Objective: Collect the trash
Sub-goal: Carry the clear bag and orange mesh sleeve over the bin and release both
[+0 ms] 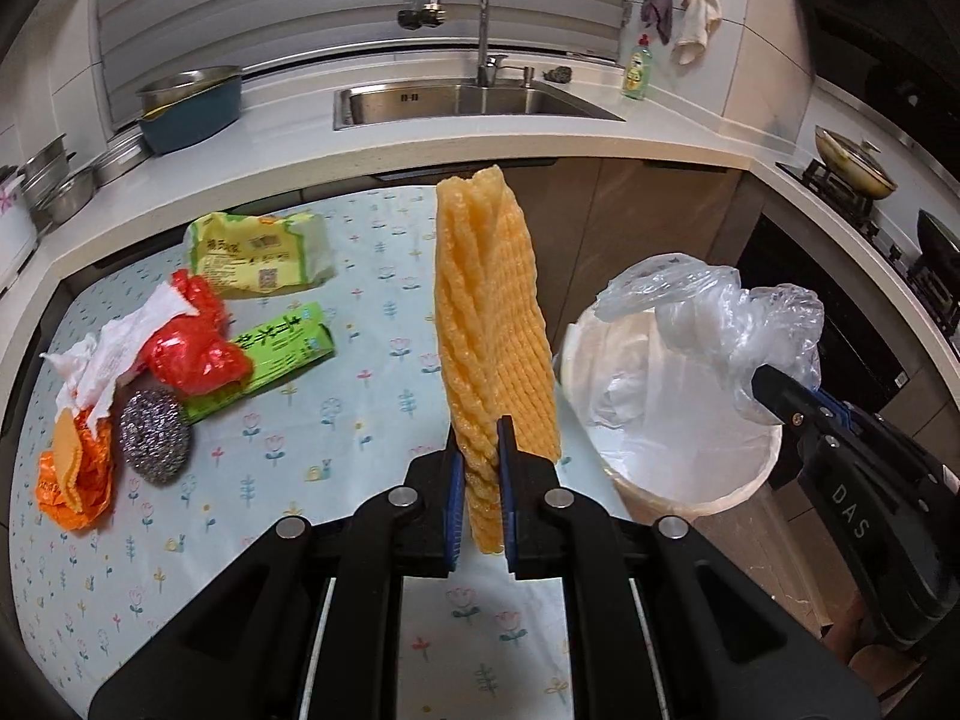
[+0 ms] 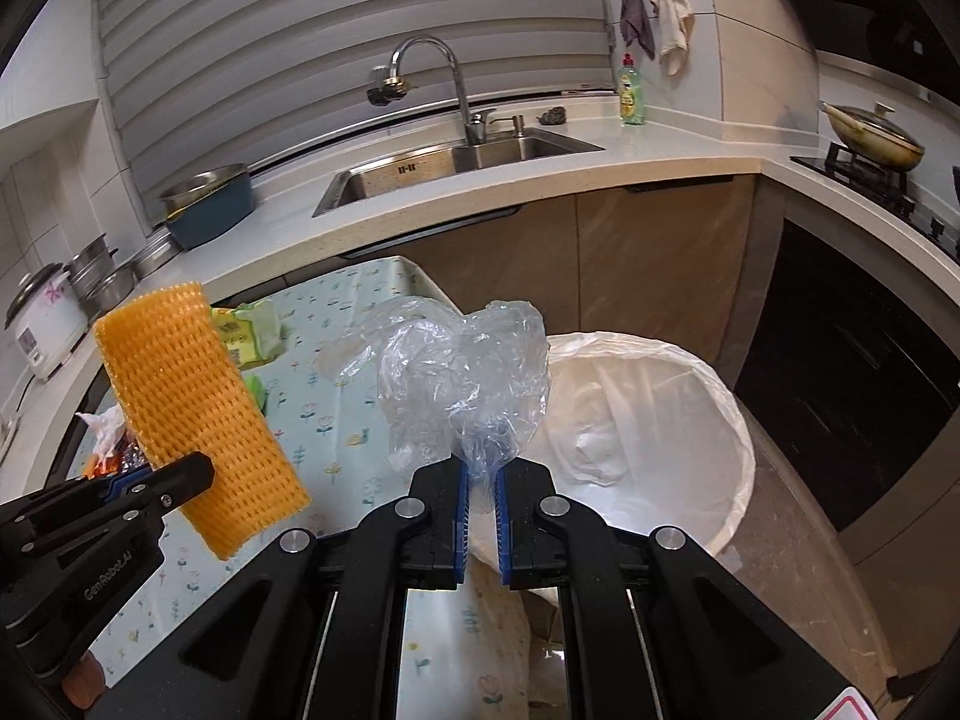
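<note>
My left gripper [image 1: 480, 432] is shut on a yellow foam fruit net [image 1: 489, 330], which stands upright above the table's right edge; from the right wrist view the yellow foam net [image 2: 192, 402] shows at the left beside the left gripper [image 2: 198, 471]. My right gripper [image 2: 480, 468] is shut on a crumpled clear plastic bag [image 2: 462, 378], held over the near rim of the white-lined trash bin [image 2: 708, 420]. The left wrist view shows that clear bag [image 1: 720, 312] above the bin [image 1: 690, 468], with the right gripper [image 1: 768, 387] under it.
On the floral tablecloth [image 1: 336, 396] lie a green-yellow packet [image 1: 258, 252], a green box [image 1: 282, 354], a red wrapper [image 1: 192, 342], white tissue [image 1: 114, 360], a steel scourer [image 1: 153, 435] and orange wrappers [image 1: 75, 474]. Behind runs a counter with the sink [image 1: 468, 99].
</note>
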Motion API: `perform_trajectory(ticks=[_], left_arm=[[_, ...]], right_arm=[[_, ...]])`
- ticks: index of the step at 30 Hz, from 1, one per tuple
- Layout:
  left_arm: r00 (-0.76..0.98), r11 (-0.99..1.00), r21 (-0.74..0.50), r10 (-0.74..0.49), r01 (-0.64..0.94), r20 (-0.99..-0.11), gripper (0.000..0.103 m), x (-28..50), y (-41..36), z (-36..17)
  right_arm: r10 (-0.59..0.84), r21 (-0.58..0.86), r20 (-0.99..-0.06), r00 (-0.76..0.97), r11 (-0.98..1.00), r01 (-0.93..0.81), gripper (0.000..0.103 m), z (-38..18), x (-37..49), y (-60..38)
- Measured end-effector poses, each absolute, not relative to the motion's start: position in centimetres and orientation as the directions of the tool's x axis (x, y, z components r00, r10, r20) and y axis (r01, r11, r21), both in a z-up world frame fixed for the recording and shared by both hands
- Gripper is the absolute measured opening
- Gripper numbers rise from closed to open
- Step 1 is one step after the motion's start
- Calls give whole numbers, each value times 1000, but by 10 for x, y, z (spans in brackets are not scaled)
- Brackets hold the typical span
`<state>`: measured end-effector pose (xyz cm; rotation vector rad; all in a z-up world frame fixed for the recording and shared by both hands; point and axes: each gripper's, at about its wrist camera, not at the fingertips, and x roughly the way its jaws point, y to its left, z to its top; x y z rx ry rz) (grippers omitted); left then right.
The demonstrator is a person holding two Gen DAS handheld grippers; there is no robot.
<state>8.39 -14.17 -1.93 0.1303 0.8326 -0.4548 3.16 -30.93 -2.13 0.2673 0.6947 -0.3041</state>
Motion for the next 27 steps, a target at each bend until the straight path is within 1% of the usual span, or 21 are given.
perform_trajectory(ticks=[4, 11, 18, 19, 20, 21, 22, 23, 24, 27], left_arm=[[554, 865, -70, -378, 496, -741, 10, 84, -170, -21], [476, 808, -121, -453, 577, -754, 10, 92, -213, -29], [373, 754, -212, -522, 621, -767, 11, 111, -243, -43], [363, 750, -229, -533, 620, -764, 13, 114, -244, -46], [354, 749, -241, -538, 618, -765, 24, 117, -245, -48], [349, 751, -248, -538, 612, -768, 32, 120, -245, -50], [353, 756, -255, -539, 602, -765, 48, 123, -244, -51], [368, 767, -254, -534, 588, -761, 53, 125, -241, -51], [386, 777, -250, -530, 578, -755, 56, 126, -237, -51], [419, 795, -219, -506, 566, -754, 57, 128, -230, -49]], right_arm=[[-217, 141, -669, 711, 902, 407, 7, -26, 26, -331], [-260, 136, -674, 691, 876, 462, 7, -29, 18, -354], [-286, 138, -685, 670, 852, 505, 7, -36, 16, -373], [-288, 138, -686, 668, 850, 508, 7, -37, 17, -375], [-288, 140, -687, 667, 848, 511, 7, -37, 18, -377], [-289, 141, -688, 665, 846, 514, 7, -38, 19, -378], [-290, 142, -689, 664, 845, 516, 8, -39, 20, -378], [-291, 142, -690, 663, 843, 518, 9, -39, 21, -380], [-296, 141, -690, 661, 840, 523, 12, -40, 23, -380], [-295, 142, -687, 664, 841, 521, 12, -40, 27, -381]])
